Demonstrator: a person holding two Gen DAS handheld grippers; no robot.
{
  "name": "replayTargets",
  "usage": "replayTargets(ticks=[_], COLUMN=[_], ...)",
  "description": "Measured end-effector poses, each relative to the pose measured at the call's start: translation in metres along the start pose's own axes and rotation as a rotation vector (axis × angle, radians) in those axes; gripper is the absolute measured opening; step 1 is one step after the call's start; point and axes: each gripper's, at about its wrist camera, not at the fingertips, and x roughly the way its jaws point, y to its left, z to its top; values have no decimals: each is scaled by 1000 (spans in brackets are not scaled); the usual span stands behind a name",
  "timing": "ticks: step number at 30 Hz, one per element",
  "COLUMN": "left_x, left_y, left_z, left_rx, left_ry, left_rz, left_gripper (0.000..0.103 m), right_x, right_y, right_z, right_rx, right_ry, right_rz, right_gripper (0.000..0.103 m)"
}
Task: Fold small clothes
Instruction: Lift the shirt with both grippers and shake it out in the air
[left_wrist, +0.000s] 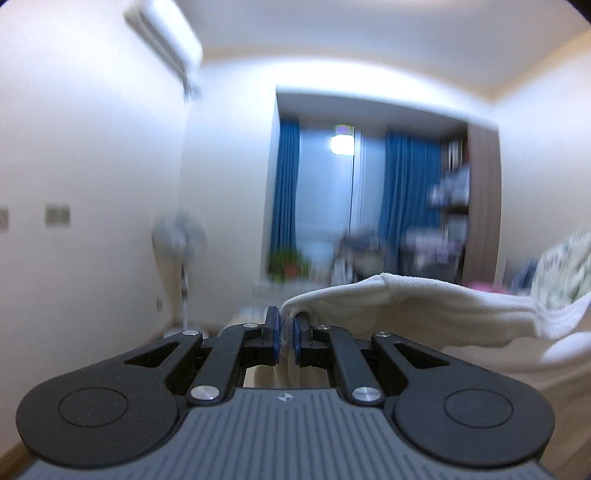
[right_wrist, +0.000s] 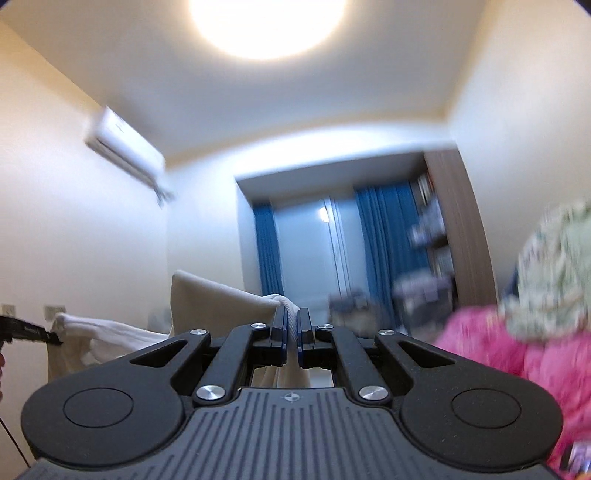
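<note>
I hold the white ribbed cotton garment (left_wrist: 424, 302) aloft between both tools, left tool (left_wrist: 286, 328) and right tool (right_wrist: 292, 330) each clamped on an edge, stretching it flat for folding.

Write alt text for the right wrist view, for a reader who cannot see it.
The right gripper, shut on the corded edge of a white cloth garment, holds it up in a bedroom. At far left the left gripper pinches the garment's other end. Behind are blue curtains, a wall air conditioner and a pink fluffy blanket.
</note>
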Motion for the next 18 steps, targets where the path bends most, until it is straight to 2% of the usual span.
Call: replayTargets(ticks=[3, 5, 7, 9, 10, 12, 15, 18], left_x=[-61, -90, -107, -111, -106, -91, -40, 55], left_y=[0, 1, 0, -1, -3, -2, -2, -15], left_z=[27, 37, 44, 46, 45, 39, 17, -26], left_rx=[-13, -15, -8, -10, -6, 4, 30, 45], left_ry=[-115, -151, -157, -127, -104, -44, 74, 245], left_rz=[26, 41, 62, 93, 109, 146, 199, 235], left_gripper=[7, 7, 7, 7, 7, 7, 7, 7], right_x=[-29, -42, -50, -51, -46, -24, 31, 100], right_y=[4, 3, 2, 1, -2, -4, -4, -14], right_z=[31, 46, 52, 55, 55, 47, 19, -16], right_rx=[-21, -22, -20, -36, -33, -3, 6, -27], right_ry=[-78, -108, -131, -159, -150, -75, 6, 68], right_rz=[45, 71, 92, 88, 98, 122, 109, 15], right_gripper=[4, 4, 3, 1, 0, 0, 0, 0])
